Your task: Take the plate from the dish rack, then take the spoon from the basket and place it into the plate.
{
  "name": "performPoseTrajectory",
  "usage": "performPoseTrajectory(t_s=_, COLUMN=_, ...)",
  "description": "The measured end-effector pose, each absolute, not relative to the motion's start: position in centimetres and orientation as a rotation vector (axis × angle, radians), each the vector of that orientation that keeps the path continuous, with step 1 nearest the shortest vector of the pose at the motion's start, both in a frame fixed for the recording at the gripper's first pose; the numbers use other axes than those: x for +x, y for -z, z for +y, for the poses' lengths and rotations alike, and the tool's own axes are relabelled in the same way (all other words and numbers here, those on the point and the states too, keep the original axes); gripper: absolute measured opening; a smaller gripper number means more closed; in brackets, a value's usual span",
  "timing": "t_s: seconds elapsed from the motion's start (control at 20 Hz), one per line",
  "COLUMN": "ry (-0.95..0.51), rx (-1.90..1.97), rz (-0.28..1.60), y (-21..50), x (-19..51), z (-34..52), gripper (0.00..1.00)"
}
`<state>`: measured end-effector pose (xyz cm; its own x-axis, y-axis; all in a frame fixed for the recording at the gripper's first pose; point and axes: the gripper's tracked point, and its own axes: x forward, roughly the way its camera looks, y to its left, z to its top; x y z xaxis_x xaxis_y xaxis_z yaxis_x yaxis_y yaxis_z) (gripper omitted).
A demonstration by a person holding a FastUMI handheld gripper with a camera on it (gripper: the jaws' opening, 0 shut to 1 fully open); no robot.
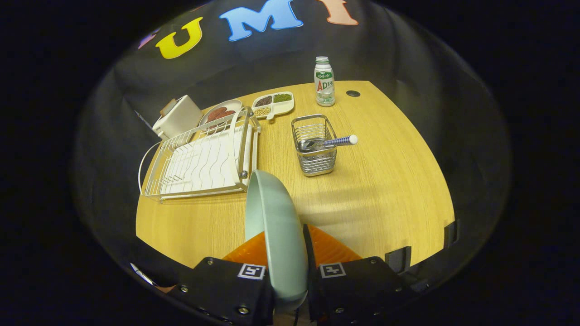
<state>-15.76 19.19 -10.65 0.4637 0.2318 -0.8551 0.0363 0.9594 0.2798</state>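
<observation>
A pale green plate (276, 226) stands on edge between my fingers, held up above the wooden table. My gripper (285, 246) is shut on the plate, one finger pressing each face near its rim. Beyond the fingers to the left lies the white wire dish rack (204, 158), with no dishes in it. Ahead and slightly right stands a small metal basket (315, 147). A spoon (328, 142) rests across the basket, its bowl inside and its striped handle sticking out to the right.
Behind the rack sit a white toaster (177, 117), a plate of reddish food (220, 113) and a divided tray of beans (273, 105). A white drink bottle (324, 81) stands at the far edge of the table (385, 190). Bare wood spreads right of the basket.
</observation>
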Motion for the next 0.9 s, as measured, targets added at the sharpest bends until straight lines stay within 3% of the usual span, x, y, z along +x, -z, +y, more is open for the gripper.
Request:
performPoseTrajectory(t_s=0.65, ry=-0.383, rx=0.658, rz=1.096, y=19.0, x=-16.7, z=24.9, gripper=0.29)
performPoseTrajectory(t_s=0.9, ry=-0.353, rx=0.653, rz=1.094, y=20.6, x=-16.2, z=23.2, gripper=0.36)
